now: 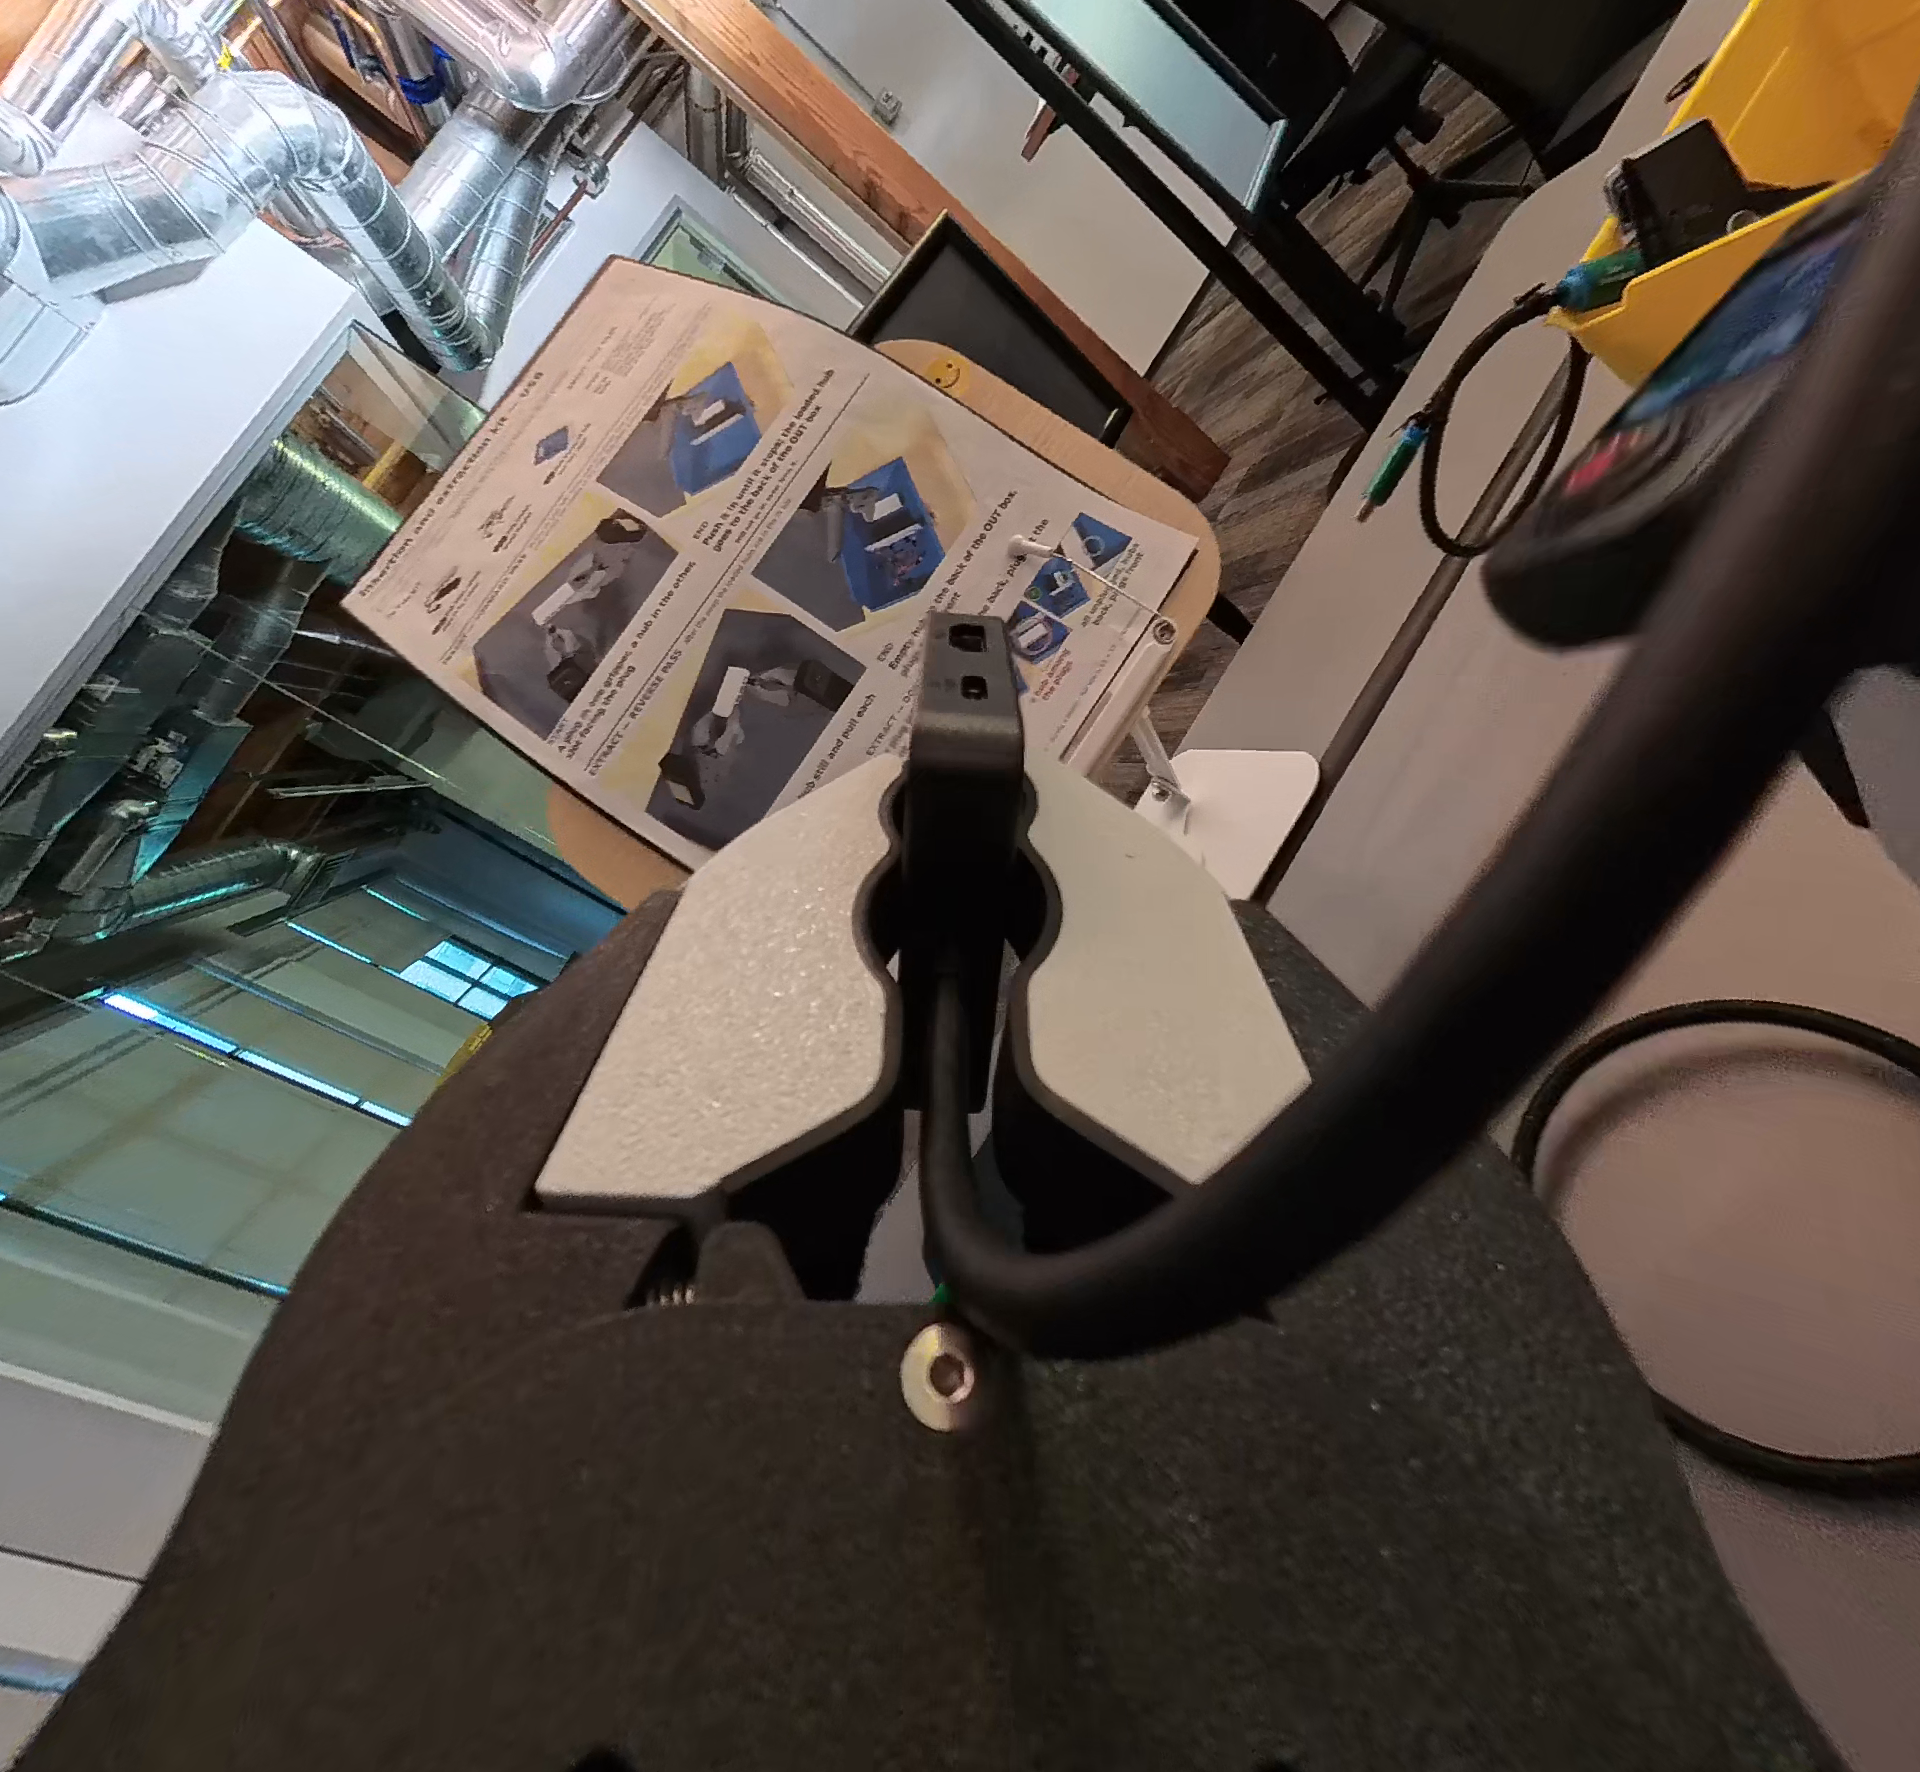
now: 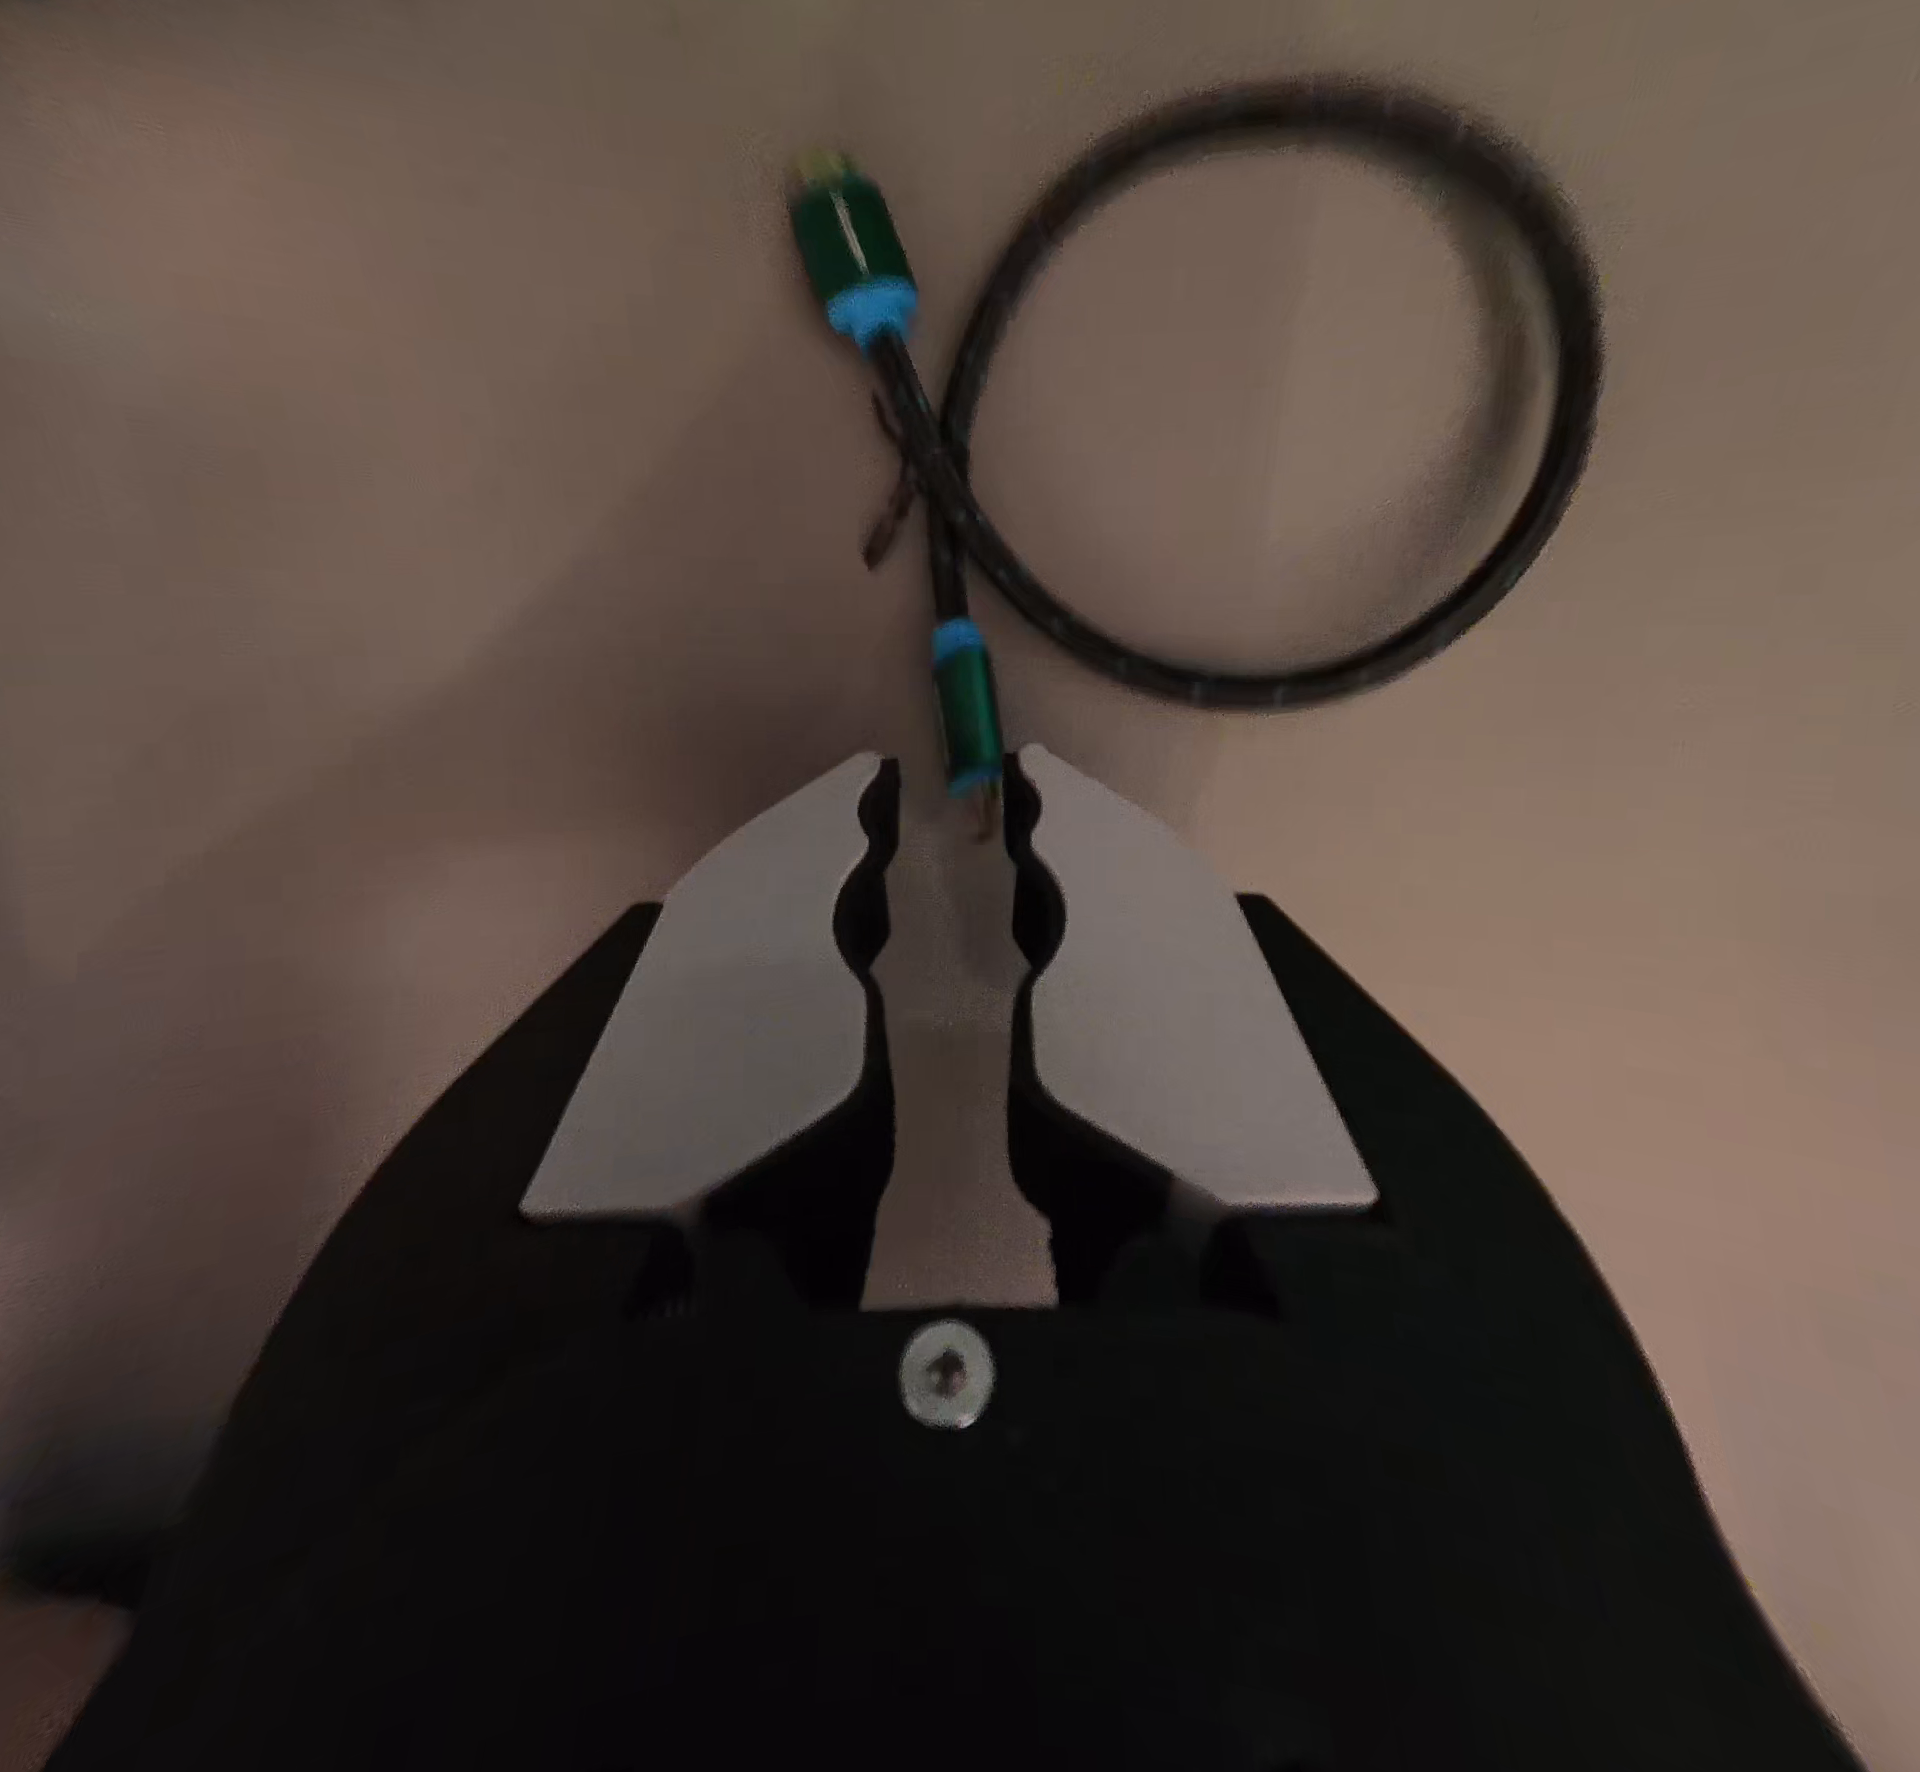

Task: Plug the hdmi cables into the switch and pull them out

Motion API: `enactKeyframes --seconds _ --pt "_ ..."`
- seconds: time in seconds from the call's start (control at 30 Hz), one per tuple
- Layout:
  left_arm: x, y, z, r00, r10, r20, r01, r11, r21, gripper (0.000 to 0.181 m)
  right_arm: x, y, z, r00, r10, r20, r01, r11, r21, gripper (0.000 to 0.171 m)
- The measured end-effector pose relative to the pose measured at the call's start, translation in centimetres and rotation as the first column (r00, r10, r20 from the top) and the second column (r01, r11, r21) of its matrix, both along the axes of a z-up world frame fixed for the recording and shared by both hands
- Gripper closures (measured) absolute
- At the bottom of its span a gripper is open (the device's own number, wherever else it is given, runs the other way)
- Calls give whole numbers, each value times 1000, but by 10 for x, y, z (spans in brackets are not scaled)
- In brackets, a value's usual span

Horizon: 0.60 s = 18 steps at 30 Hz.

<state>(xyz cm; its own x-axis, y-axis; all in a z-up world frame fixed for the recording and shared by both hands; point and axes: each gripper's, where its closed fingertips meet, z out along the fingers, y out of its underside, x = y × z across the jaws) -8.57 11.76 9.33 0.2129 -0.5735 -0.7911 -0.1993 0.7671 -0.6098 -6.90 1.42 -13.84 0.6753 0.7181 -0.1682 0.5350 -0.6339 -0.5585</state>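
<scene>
Your left gripper (image 1: 961,787) fills the lower half of its view, raised and tilted toward the room, and its two grey fingers (image 1: 769,984) are clamped on the black HDMI switch (image 1: 964,714), which stands edge-on between them with its port end pointing away from you, two small openings showing on that end. The switch's thick black lead (image 1: 1455,1099) runs back out between the fingers, bends past the screw in the gripper body and sweeps up to the right edge. Only this view gives you the surroundings: silver ducting (image 1: 260,164) overhead, a propped instruction sheet (image 1: 748,527) straight beyond the switch, a yellow bin (image 1: 1787,112) at upper right with a looped cable and a green plug (image 1: 1387,475) hanging just beside it, and another loop of black cable (image 1: 1662,1410) lying on the grey table (image 1: 1507,839). Your right gripper (image 2: 951,772) looks straight down at a dim, plain tabletop (image 2: 416,579), something the left view does not show, and its fingers (image 2: 748,984) stand apart with a narrow gap, holding nothing. The HDMI cable (image 2: 1278,392) lies coiled in one loop on that surface, its ends crossing; the near green plug (image 2: 969,720) reaches just into the mouth of the gap, close to the right-hand fingertip, though blur hides whether they touch. The far green plug (image 2: 852,242) lies well clear, pointing away.
</scene>
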Motion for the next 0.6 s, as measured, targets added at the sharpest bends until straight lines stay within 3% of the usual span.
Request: enactKeyframes --seconds 0.1,0.17,0.27,0.5,0.6 --pt "-6 8 7 1000 9 25 -9 1000 -17 168 -48 16 36 969 190 -157 -138 947 289 152" --pt "-12 12 11 999 1 43 0 1000 -30 168 -65 23 26 957 282 -72 -235 895 379 152" --pt "-20 20 17 998 21 60 -19 999 -41 168 -67 40 -1 957 289 22 -278 894 353 152" --pt "-24 29 21 996 40 78 -36 998 -55 168 -73 49 -14 954 252 -161 -226 960 163 154" --pt "-23 31 19 996 48 70 -45 998 -53 168 -76 47 -14 944 277 -179 -245 952 184 156"
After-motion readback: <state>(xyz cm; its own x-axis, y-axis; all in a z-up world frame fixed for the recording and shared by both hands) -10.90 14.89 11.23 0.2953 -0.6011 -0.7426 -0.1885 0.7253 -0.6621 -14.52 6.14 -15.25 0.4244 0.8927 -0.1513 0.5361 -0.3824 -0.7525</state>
